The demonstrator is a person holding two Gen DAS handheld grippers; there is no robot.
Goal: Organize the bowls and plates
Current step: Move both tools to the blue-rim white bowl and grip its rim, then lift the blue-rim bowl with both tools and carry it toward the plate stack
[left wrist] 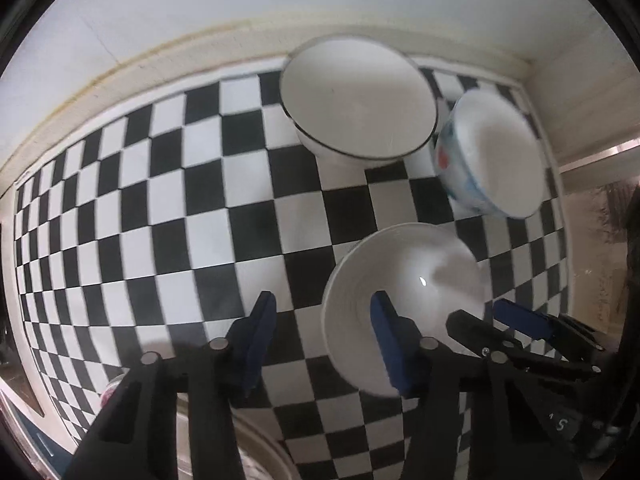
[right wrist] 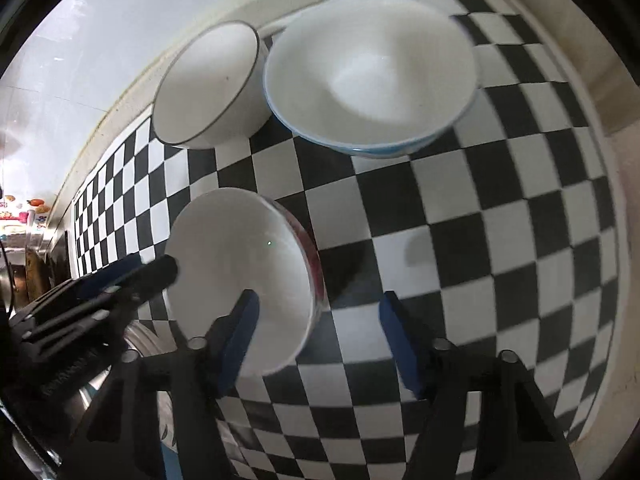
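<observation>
Straddling the near bowl's (left wrist: pixel 404 300) rims, both grippers (left wrist: pixel 324 340) (right wrist: pixel 316 340) part-open, gripping nothing; three bowls loose near bench's back corner, stacking not begun.

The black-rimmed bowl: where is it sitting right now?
The black-rimmed bowl sits at the far edge of the checkered mat, against the wall, upper centre in the left wrist view. The blue-patterned bowl is beside it on the right.

Black-and-white checkered mat (left wrist: pixel 168 208) spread over the counter (left wrist: pixel 224 36), cream raised edge running along the back. Pale glossy wall (right wrist: pixel 80 60) behind, catching soft reflections. Colourful clutter (right wrist: pixel 24 212), blurred, far off at left.
</observation>
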